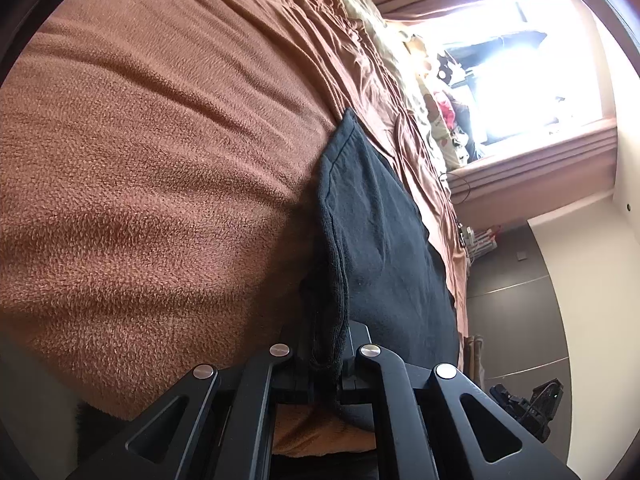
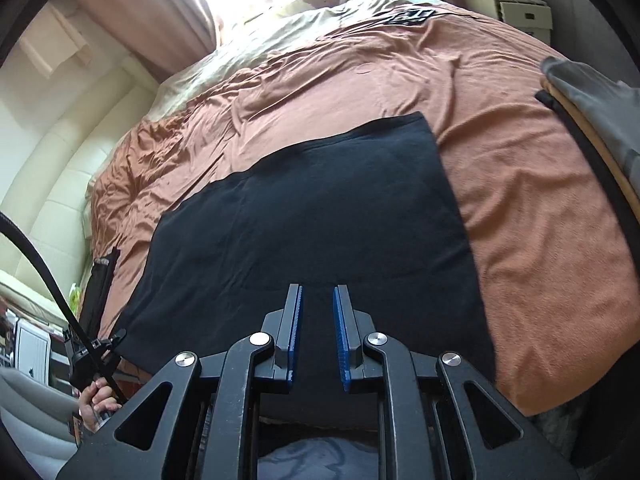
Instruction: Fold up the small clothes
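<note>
Black tongs on the left (image 1: 326,364) sit closest, and they are pinching a bunched-up edge of the black cloth (image 1: 384,240). That edge is lifted up off the bed. The rest of the cloth lies flat on the brown blanket (image 1: 152,168).

Over on the other side, the right tongs (image 2: 318,332) hang just above the same black cloth (image 2: 320,216). Their blue pads (image 2: 341,336) are apart and nothing is between them. The cloth is spread out in the middle of the bed, on the brown blanket (image 2: 532,216). A hand (image 2: 96,400) grips the other tool at the left. A pile of folded things (image 2: 592,92) sits at the right edge of the bed.
</note>
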Available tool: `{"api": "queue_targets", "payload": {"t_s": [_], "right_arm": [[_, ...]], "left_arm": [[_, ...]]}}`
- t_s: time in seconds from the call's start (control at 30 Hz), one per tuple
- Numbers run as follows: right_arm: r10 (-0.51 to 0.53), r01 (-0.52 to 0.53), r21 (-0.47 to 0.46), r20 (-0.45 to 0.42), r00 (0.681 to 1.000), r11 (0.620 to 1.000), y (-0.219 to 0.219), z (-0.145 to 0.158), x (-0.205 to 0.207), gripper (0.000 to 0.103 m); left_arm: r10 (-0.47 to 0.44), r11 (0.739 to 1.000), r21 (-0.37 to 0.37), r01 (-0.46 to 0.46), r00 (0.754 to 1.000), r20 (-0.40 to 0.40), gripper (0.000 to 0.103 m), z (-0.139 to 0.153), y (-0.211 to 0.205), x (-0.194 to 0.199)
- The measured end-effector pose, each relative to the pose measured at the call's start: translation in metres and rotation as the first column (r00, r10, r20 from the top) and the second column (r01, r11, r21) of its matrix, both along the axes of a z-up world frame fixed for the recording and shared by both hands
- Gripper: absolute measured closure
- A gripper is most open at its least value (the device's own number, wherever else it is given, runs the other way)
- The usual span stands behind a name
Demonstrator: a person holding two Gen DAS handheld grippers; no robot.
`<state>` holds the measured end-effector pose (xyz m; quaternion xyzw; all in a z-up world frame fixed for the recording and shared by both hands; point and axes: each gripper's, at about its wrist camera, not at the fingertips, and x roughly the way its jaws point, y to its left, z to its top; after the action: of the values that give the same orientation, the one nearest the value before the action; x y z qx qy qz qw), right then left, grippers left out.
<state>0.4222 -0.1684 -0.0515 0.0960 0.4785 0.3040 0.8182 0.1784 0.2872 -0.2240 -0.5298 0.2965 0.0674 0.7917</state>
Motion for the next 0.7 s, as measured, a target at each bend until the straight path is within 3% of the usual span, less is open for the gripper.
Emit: {"api": "queue_targets", "payload": {"t_s": [0.37,0.7], "right_arm": [[0.148,-0.155,-0.114,-0.071,0.986,0.981,0.109,-0.023,0.034,0.09],[0.202,-0.223,-0.152,-0.142,0.969,0.963,0.172,-0.053,0.075,0.09]], "left_arm": [[0.012,1.0,-0.022,-0.013,1.0,-0.001,0.097,-0.004,-0.002,-0.001],[0.01,1.0,-0.025,-0.011,1.0,-0.016,0.097,-0.003,-0.003,0.001]]}}
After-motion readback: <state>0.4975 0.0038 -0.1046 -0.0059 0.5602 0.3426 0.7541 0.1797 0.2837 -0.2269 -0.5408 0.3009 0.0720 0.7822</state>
